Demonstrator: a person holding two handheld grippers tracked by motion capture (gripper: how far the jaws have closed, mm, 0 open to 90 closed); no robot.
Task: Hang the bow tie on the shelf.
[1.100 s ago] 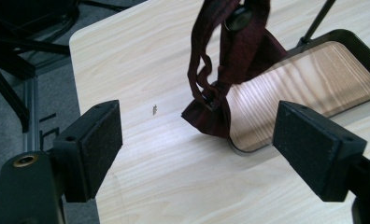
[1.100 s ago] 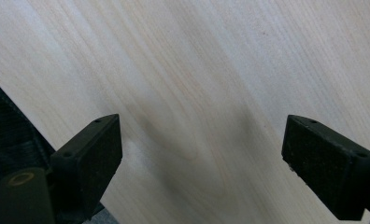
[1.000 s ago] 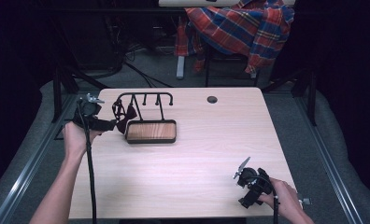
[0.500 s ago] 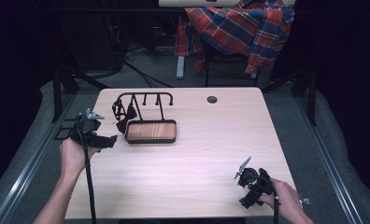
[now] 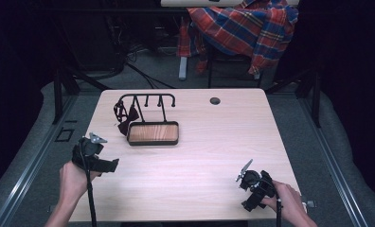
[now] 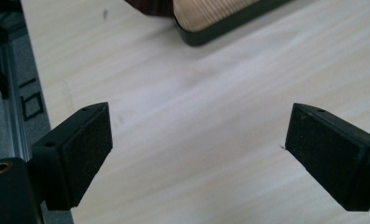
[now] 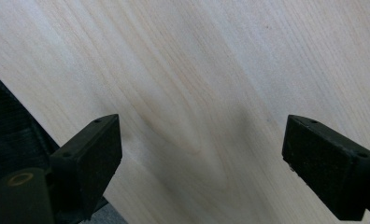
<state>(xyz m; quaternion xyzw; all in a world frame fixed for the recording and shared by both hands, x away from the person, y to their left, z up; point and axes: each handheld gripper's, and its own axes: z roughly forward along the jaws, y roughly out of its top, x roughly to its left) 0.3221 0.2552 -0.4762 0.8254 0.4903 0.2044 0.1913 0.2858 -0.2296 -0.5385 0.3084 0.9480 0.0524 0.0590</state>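
The bow tie (image 5: 124, 115) hangs on the rack (image 5: 147, 100), beyond the left gripper (image 5: 113, 165), whose wide, empty jaws have just been opening; the right gripper (image 5: 243, 173) rests wide and empty, so little seems left.

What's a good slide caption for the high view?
Open left tongs near the rack, a bow tie hanging on it; right tongs resting apart.

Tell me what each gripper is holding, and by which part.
Nothing is held: the left gripper and right gripper are both open over bare table.
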